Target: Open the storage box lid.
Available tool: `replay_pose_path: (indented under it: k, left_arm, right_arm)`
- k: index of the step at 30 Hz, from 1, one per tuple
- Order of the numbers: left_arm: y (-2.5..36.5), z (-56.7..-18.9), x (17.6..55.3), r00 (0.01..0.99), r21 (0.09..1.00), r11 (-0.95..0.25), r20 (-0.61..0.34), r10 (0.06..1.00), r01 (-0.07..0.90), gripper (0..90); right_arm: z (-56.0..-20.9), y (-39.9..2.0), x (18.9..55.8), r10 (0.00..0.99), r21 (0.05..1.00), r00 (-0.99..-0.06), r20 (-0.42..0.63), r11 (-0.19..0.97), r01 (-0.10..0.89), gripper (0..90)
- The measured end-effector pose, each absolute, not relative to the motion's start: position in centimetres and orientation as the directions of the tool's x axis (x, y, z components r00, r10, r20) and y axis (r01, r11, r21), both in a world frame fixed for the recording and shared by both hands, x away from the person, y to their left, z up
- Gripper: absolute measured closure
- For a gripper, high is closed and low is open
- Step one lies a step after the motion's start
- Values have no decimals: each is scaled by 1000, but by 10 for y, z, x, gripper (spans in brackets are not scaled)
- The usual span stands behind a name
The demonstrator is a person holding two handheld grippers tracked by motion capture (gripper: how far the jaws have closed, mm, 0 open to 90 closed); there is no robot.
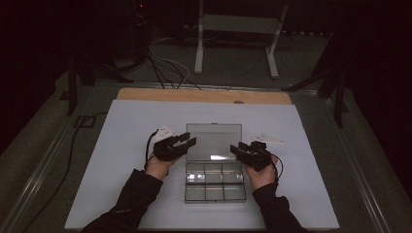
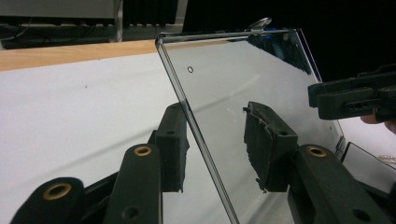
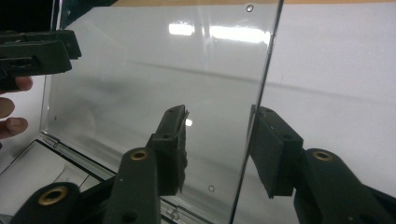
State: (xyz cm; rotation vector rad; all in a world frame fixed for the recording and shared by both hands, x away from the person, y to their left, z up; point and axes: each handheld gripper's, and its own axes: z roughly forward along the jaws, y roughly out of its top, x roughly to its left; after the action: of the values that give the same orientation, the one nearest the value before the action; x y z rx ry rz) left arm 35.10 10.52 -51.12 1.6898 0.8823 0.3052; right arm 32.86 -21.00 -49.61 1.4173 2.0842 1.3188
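I see my left gripper (image 1: 190, 139) at the left edge of the lid (image 1: 214, 141). In the left gripper view its jaws stand apart on either side of that clear edge (image 2: 196, 126), with a gap between pads and plastic, so nothing is clamped.

The box (image 1: 214, 181) sits in the middle of the white sheet (image 1: 121, 145), just ahead of my forearms. It is clear plastic, and its lid is swung open and lies back away from me, hinged along the box's far side. The base is split into six compartments, three across and two deep. From the high view I cannot make out anything in them; the cells look bare, though the picture is dim and the plastic glares.

My right gripper (image 1: 235, 148) is at the lid's right edge, pointing in toward the left one. In the right gripper view its jaws straddle the edge (image 3: 261, 107), one pad over the lid and one outside it, both clear of the plastic, so they are apart and hold nothing.

A small white piece (image 1: 270, 139) lies on the sheet just right of the lid, and another white piece (image 1: 164, 131) lies beside the left gripper.
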Motion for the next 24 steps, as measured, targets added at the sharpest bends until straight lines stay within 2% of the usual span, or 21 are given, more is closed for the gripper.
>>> replay_pose_path:
  k: [12, 19, 20, 24]
  left_arm:
    - [101, -515, 355, 672, 884, -99, -271, 690, 458, 494]
    - [98, -519, 356, 654, 853, -115, -296, 696, 509, 463]
    - [97, -519, 356, 653, 849, -123, -294, 698, 514, 428]
    - [94, -520, 357, 647, 833, -139, -300, 701, 536, 400]
  right_arm:
    - [-501, -204, 334, 854, 775, -445, 270, 82, 627, 482]
    - [-503, -202, 336, 857, 756, -434, 279, 83, 650, 449]
    - [-504, -201, 337, 856, 754, -438, 277, 89, 651, 438]
    - [-505, -201, 338, 856, 747, -437, 276, 95, 658, 426]
